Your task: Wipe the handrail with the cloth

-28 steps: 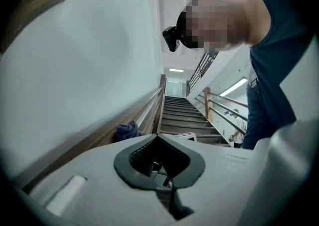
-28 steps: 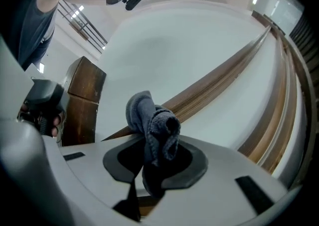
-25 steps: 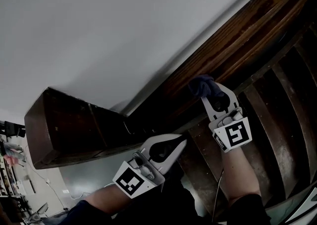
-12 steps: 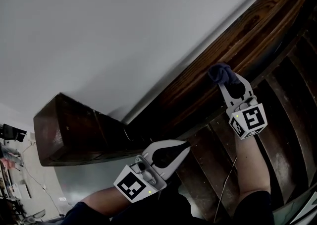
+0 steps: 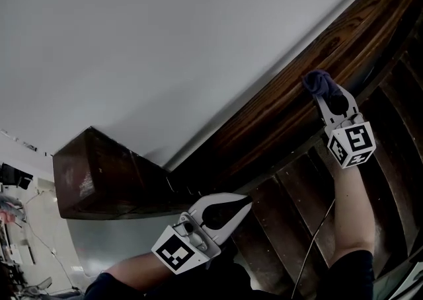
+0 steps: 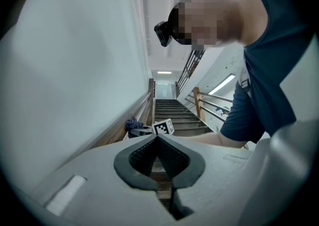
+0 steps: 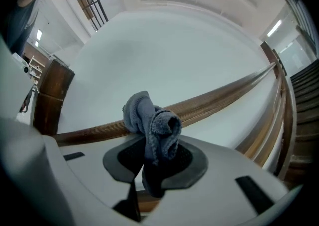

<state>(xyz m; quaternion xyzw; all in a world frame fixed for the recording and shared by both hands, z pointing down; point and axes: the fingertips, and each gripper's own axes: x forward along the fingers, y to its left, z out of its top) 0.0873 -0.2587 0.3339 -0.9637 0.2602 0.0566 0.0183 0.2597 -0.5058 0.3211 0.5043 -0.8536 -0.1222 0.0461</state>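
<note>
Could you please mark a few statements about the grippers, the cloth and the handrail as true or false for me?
1. The right gripper is shut on the cloth. True.
2. The cloth is up against the handrail. True.
3. The left gripper also holds the cloth. False: its jaws are together on nothing, low down and apart from the cloth.
4. The handrail is bare metal. False: it is dark wood with visible grain.
</note>
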